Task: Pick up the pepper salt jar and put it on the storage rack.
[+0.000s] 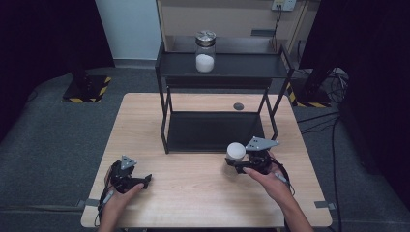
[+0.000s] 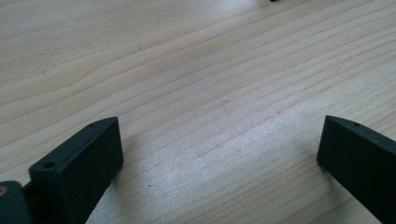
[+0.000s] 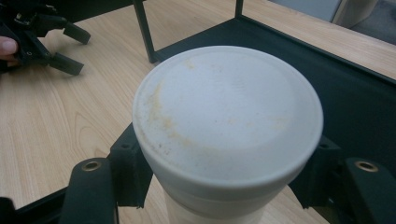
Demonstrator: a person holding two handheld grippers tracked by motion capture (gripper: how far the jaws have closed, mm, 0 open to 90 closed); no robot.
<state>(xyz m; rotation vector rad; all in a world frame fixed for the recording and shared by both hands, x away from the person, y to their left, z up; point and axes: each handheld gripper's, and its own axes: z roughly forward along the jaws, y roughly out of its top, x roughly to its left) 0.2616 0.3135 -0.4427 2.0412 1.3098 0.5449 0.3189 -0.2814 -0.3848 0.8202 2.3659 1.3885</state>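
Observation:
A white jar with a broad, slightly stained white lid (image 3: pixel 228 116) stands on the wooden table (image 1: pixel 193 188) just in front of the black shelf rack (image 1: pixel 215 130). My right gripper (image 1: pixel 235 163) is shut on this white jar (image 1: pixel 236 152), its black fingers (image 3: pixel 127 168) pressed against both sides below the lid. My left gripper (image 1: pixel 143 181) rests low over the table near the front left, its jaws wide open over bare wood (image 2: pixel 219 107). The left gripper (image 3: pixel 70 49) also appears far off in the right gripper view.
A glass jar with a metal lid (image 1: pixel 205 51), half full of white powder, stands on the rack's top shelf (image 1: pixel 241 65). The rack's lower tray (image 1: pixel 212 130) is bare. A dark round grommet (image 1: pixel 238 106) sits behind the rack. Cables lie on the floor at right.

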